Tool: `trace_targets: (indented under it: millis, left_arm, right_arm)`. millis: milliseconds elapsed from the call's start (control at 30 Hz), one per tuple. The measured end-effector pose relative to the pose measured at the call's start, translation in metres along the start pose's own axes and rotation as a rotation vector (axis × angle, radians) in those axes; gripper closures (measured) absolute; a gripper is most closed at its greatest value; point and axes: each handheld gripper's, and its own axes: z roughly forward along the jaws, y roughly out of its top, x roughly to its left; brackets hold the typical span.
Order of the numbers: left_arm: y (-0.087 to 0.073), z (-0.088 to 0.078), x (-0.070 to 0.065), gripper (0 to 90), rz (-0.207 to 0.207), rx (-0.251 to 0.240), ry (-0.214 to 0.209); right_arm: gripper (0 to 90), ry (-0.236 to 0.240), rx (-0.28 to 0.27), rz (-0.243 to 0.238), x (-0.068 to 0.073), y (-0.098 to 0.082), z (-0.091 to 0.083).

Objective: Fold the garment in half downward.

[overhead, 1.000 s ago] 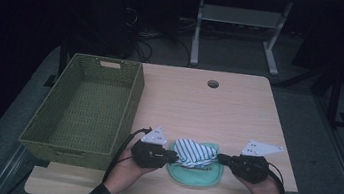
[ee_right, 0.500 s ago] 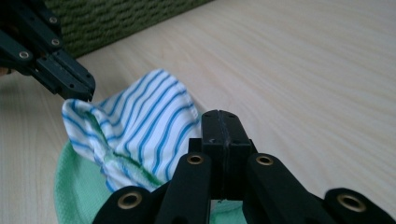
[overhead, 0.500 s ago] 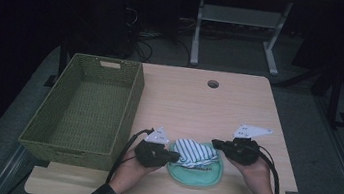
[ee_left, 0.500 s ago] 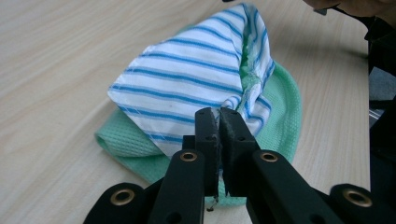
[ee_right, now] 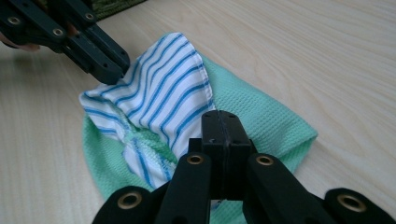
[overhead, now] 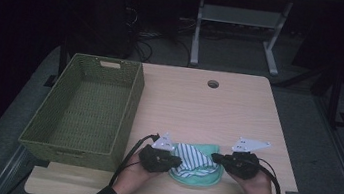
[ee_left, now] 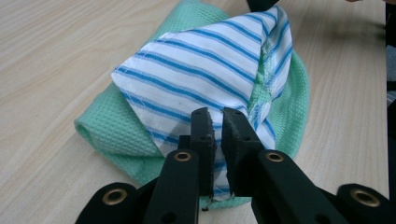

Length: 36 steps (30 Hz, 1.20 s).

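A white cloth with blue stripes [overhead: 194,159] lies bunched on top of a green waffle cloth [overhead: 199,180] near the table's front edge. My left gripper [overhead: 177,162] comes in from the left and pinches the striped cloth's [ee_left: 201,79] near edge. My left gripper's [ee_left: 218,119] jaws have just been opening a little, with the fabric still between them. My right gripper [overhead: 215,157] is shut on the opposite edge of the striped cloth [ee_right: 154,98], jaws pressed tight [ee_right: 220,119]. The green cloth [ee_right: 266,116] spreads flat under both. The left gripper [ee_right: 109,63] shows across the cloth in the right gripper view.
A green woven basket [overhead: 131,103] stands at the table's left, close to my left hand. The wooden table [overhead: 198,110] has a round cable hole [overhead: 213,84] near its far edge. A metal stand [overhead: 196,34] rises behind the table.
My right gripper has moved left, carrying its edge of the striped cloth over the green one, so the striped cloth now lies narrower and bunched. The left gripper has sunk slightly.
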Motion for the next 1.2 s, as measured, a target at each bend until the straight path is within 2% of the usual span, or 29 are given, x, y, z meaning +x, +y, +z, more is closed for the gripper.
trace_targets:
  millis: [100,233,333,367,400,433,533,567,600,633,767,967,1067,1200]
  left_arm:
    - [-0.002,0.003,-0.001,81.6,0.000,0.020,-0.004]
    - [-0.003,0.006,-0.003,81.0,0.009,0.045,-0.009]
    - [-0.004,0.009,-0.005,80.4,0.001,0.055,-0.017]
    - [-0.005,0.010,-0.006,80.3,-0.006,0.060,-0.020]
    - [-0.006,0.011,-0.005,79.9,-0.003,0.067,-0.026]
    - [-0.007,0.012,-0.004,79.8,0.003,0.091,-0.031]
    - [-0.008,0.012,-0.005,78.8,-0.016,0.078,-0.036]
    - [-0.007,0.010,-0.004,78.5,-0.006,0.080,-0.037]
    - [-0.006,0.009,-0.004,78.1,-0.015,0.070,-0.036]
    - [-0.004,0.006,-0.003,77.9,-0.006,0.068,-0.036]
    - [0.006,-0.005,0.002,76.9,-0.010,0.016,0.002]
    - [0.024,-0.007,0.014,76.2,-0.013,-0.006,0.080]
    - [0.028,-0.003,0.021,76.3,-0.023,0.000,0.106]
    - [0.026,0.008,0.027,76.9,-0.028,0.037,0.129]
  right_arm:
    - [89.9,0.021,-0.003,0.030,0.001,-0.009,-0.002]
    - [89.9,0.031,0.032,0.030,0.007,-0.019,0.000]
    - [89.9,0.032,0.049,0.027,0.010,-0.024,0.001]
    - [89.9,0.034,0.058,0.041,0.011,-0.026,0.002]
    - [89.9,0.033,0.061,0.023,0.011,-0.027,0.003]
    - [89.9,0.035,0.069,0.025,0.012,-0.029,0.003]
    - [89.9,0.030,0.103,0.009,0.014,-0.033,0.005]
    - [89.9,0.029,0.105,0.012,0.014,-0.033,0.004]
    - [89.9,0.028,0.090,0.003,0.013,-0.032,0.003]
    - [89.9,0.026,0.083,0.006,0.013,-0.031,0.001]
    - [89.9,0.025,0.026,0.006,0.008,-0.022,-0.006]
    - [89.9,0.014,-0.005,-0.008,-0.004,-0.003,0.001]
    - [89.9,0.003,-0.018,-0.016,-0.009,0.006,0.009]
    - [89.9,-0.011,-0.022,-0.019,-0.018,0.012,0.022]
